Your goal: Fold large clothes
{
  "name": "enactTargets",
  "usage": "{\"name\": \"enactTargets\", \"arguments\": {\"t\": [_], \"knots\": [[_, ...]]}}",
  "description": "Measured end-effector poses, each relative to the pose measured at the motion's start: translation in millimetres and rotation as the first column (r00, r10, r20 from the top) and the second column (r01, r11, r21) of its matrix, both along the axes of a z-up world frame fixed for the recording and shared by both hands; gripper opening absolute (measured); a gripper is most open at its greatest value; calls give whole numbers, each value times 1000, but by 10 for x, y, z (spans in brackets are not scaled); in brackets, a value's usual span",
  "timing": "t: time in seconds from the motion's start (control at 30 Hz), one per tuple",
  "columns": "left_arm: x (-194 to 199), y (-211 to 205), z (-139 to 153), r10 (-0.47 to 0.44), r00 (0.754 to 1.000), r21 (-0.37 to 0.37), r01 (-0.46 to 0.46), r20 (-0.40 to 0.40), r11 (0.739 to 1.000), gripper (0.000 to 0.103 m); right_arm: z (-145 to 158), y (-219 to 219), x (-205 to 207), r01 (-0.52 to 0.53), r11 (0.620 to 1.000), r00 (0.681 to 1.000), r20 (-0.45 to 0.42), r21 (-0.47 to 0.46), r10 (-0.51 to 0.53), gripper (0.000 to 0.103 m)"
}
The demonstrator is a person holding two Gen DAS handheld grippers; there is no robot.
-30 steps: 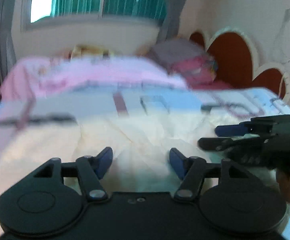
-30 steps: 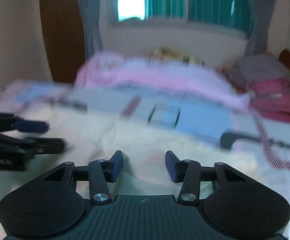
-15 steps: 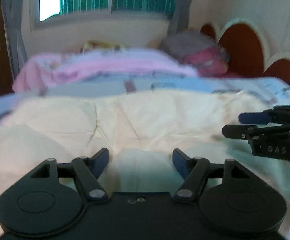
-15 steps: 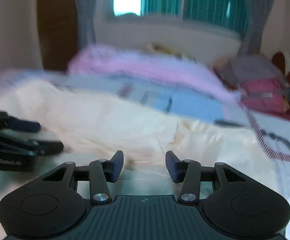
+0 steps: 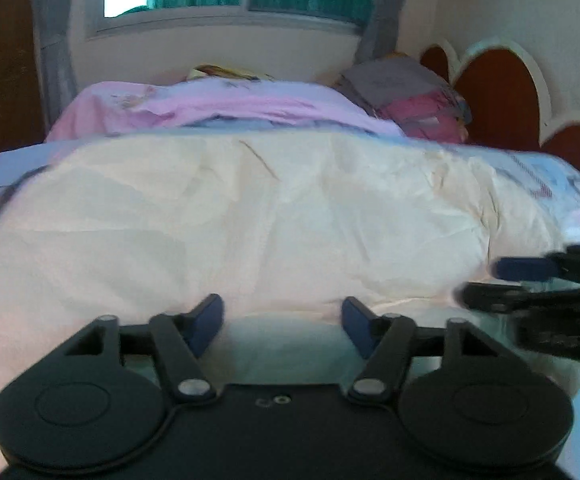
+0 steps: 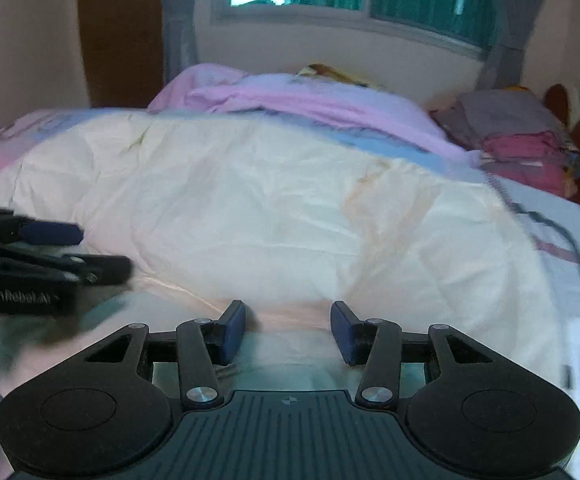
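Both pairs of jaws stand apart: the left gripper [image 5: 282,318] is closing at this moment with cream cloth lying in the gap between its blue pads, though the pads do not look pressed on it, and the right gripper [image 6: 288,330] is partly open, a fold of the same cloth bunched up between its pads, and whether they pinch it or only straddle it I cannot tell. The cream garment [image 5: 274,216], large and crumpled, lies spread across the bed [image 6: 569,220], its far edge just short of the pink blanket [image 5: 218,108] and its near edge under both grippers. The step in hand looks like taking up that near edge for a fold away toward the blanket. To do it well, each gripper should bite only the top layer, well apart from the other along the near edge, close fully before lifting, then carry the edge level and together so the fold line stays straight and the cloth does not drag the sheet
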State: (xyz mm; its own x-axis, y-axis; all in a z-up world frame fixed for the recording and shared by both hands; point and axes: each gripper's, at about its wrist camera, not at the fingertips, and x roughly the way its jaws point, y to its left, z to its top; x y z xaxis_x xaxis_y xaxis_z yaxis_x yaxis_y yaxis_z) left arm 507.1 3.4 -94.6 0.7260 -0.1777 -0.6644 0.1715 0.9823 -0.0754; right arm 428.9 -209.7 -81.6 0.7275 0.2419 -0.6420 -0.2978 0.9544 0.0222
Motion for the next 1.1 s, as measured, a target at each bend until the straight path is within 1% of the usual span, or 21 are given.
{"name": "enactTargets", "arguments": {"t": [0.03,0.1,0.17,0.27,0.33,0.37,0.43,0.47,0.5,0.53,0.57,0.6,0.63,0.67,0.73,0.77,0.8,0.87,1.0,1.03,1.1], "knots": [[-91,104,76,19,999,-3,-19,29,1000,68,67,-92,-117,9,1000,1000,19,3,-9,46],[-295,353,172,73,995,21,-75,74,997,69,153,-306,-327,43,999,998,47,6,-43,46],[-464,585,199,117,989,36,-121,88,992,69,158,-554,-507,87,996,995,45,13,-87,46],[-502,863,58,160,986,73,-163,40,984,66,3,-752,-535,142,990,990,-14,-20,-142,46],[-430,932,-81,161,987,88,-160,3,983,69,-107,-811,-501,166,986,984,-57,-21,-167,46],[-416,948,-116,166,986,92,-166,3,982,69,-106,-808,-494,171,985,983,-61,-27,-173,46],[-437,954,-39,189,982,98,-187,-6,977,66,5,-825,-555,207,978,977,-49,-21,-208,46],[-505,969,38,212,977,83,-212,9,974,68,74,-876,-607,238,971,971,-39,6,-238,47],[-613,993,90,236,971,55,-238,28,970,83,137,-954,-689,280,959,960,-39,50,-278,49],[-746,1050,148,273,961,16,-274,50,962,103,178,-1082,-788,332,936,943,-58,118,-327,60],[-873,1114,178,313,947,-29,-312,68,950,102,191,-1236,-932,376,905,927,-76,198,-368,93],[-1019,1207,182,352,934,-102,-344,63,933,101,184,-1372,-1057,397,868,917,-95,297,-387,96],[-1050,1259,155,367,930,-170,-358,26,918,96,131,-1498,-1156,422,820,906,-148,386,-396,96],[-1093,1344,92,385,923,-233,-378,-19,896,92,99,-1581,-1191,442,785,897,-192,434,-399,95],[-1147,1475,-83,416,902,-343,-428,-113,836,83,-64,-1702,-1276,478,684,877,-264,551,-400,95],[-1145,1537,-178,428,890,-398,-453,-156,798,81,-120,-1740,-1265,496,643,867,-299,583,-398,89],[-1122,1593,-252,437,878,-446,-477,-196,757,79,-209,-1774,-1259,518,590,854,-336,619,-397,83],[-1086,1653,-367,436,872,-544,-483,-225,686,78,-318,-1808,-1215,532,522,844,-368,667,-390,83],[-876,1739,-510,417,872,-661,-474,-257,582,78,-451,-1828,-1053,559,449,826,-420,697,-377,82],[-813,1784,-521,423,868,-680,-476,-261,558,78,-481,-1823,-1019,568,441,819,-427,695,-382,79],[-730,1836,-556,431,862,-706,-479,-266,522,77,-516,-1824,-941,575,428,813,-423,697,-401,72]]}}
